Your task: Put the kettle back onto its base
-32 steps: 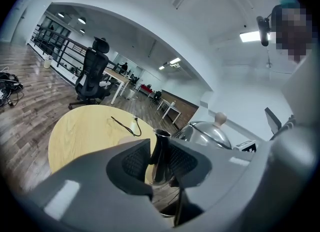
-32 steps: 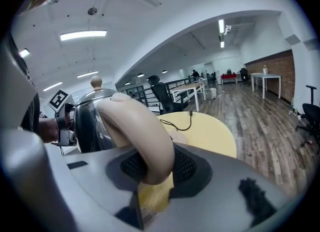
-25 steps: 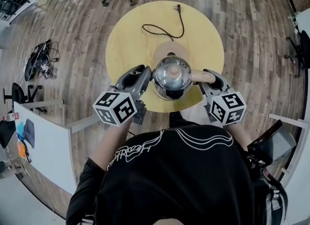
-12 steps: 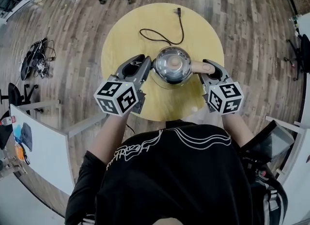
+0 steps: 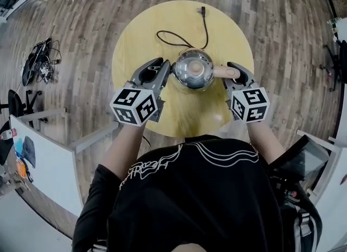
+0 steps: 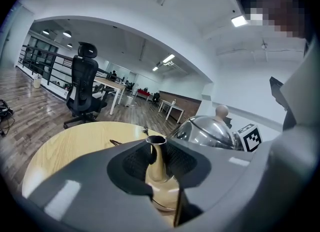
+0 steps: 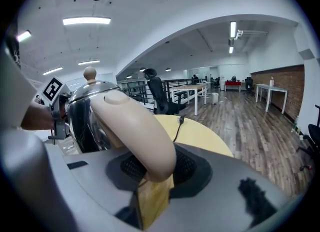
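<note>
Kettle [image 5: 193, 69] farther over table [image 5: 135, 39] than before

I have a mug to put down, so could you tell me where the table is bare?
Bare: the table's near edge, between kettle and person, and its far left rim beside the cord. Crowded: the middle, where left gripper and right gripper hold the kettle.
</note>
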{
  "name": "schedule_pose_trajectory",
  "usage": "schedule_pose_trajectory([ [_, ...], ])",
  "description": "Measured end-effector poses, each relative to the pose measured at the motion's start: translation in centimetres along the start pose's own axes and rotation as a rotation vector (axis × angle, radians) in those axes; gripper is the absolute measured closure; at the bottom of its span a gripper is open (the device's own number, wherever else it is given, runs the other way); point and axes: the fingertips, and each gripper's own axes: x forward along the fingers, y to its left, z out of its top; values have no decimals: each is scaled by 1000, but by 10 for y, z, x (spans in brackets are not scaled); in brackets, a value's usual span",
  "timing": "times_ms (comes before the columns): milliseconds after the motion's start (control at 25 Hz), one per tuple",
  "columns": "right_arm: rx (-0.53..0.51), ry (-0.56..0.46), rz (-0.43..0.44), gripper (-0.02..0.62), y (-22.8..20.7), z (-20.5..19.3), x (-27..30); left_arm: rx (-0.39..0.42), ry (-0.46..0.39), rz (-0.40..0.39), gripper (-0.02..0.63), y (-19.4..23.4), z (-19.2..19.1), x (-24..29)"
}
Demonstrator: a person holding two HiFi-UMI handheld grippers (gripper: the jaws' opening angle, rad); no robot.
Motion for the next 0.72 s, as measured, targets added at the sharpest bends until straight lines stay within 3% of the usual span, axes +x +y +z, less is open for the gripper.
schedule_pose_trajectory([
  [720, -3, 12, 6, 486, 3, -1, -1, -47, 49, 3, 517, 2, -5, -1],
])
